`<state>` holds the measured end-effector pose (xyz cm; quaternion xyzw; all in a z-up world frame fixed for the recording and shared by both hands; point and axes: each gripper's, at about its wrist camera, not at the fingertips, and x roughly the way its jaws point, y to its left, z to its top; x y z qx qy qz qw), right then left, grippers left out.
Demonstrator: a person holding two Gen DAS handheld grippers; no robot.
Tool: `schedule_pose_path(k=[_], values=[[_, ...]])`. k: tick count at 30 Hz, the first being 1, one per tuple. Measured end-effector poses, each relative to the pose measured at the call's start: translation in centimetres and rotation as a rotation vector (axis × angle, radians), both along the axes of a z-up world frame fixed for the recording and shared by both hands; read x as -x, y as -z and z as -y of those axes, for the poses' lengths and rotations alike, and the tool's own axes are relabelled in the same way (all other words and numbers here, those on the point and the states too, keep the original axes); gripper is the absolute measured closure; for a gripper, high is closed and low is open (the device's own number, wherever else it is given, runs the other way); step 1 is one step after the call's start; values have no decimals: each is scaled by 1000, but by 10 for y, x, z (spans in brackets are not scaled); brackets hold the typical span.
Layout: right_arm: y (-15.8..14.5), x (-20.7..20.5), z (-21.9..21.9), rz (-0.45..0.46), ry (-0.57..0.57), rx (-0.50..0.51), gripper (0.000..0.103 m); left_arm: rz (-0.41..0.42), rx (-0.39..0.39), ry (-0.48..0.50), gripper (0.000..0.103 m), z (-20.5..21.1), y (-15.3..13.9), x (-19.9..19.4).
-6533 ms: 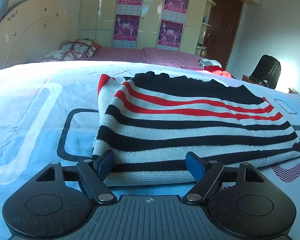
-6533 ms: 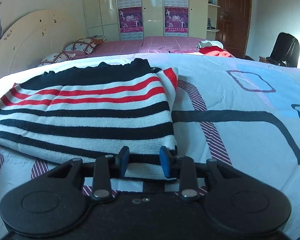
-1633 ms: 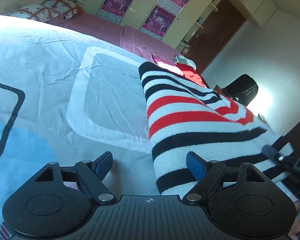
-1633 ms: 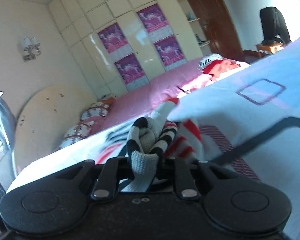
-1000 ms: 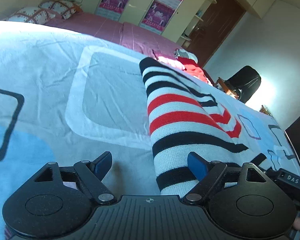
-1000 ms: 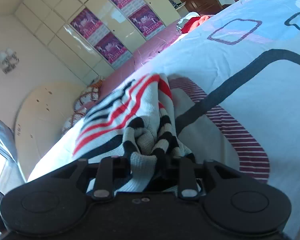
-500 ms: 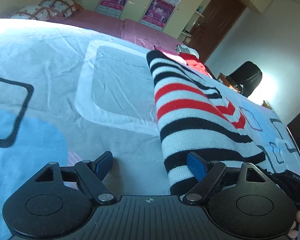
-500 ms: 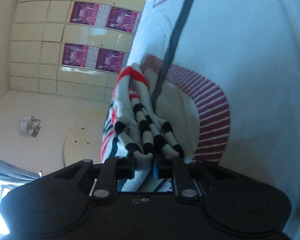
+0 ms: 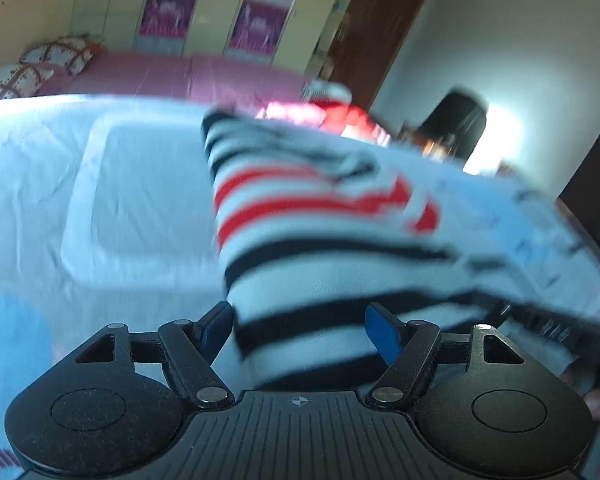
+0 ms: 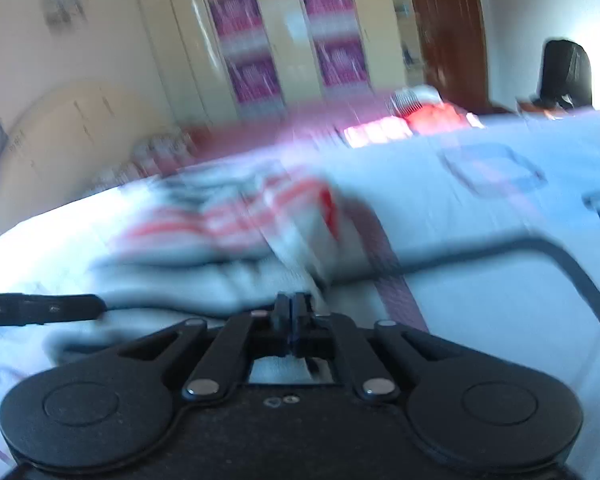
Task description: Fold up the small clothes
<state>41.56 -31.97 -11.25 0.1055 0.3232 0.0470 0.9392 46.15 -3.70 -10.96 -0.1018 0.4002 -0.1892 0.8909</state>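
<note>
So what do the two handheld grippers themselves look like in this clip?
Both match: the left gripper and right gripper have matte black ribbed bodies, two round black side discs, silver pivot rivets and black linkage arms. The left's fingers carry blue pads. No cables or sleeves show.

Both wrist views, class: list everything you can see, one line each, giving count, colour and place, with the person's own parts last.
Striped knitted sweater: one, white, black and red, folded on the near bed.
Patterned bedsheet: one, pale blue and white, covering the near bed.
Pink bed: one, beyond the near bed.
Patterned pillows: two, on the pink bed.
Red clothes: a pile, at the pink bed's end.
Posters: four, purple, on the cream wardrobe.
Black chair: one, by the brown door.
Left gripper: black, blue pads, jaws apart astride the sweater's corner.
Right gripper: black, shut, empty.
</note>
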Motion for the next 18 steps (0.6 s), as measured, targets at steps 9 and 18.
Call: schedule_pose_path(k=[9,18], values=[[-17,15,12,54,6,-21,90,29,168,-120,31,-57,0,22],[3,-13,-7,-65,-40,91,80,-29,80,-125,31,-58,5,3]])
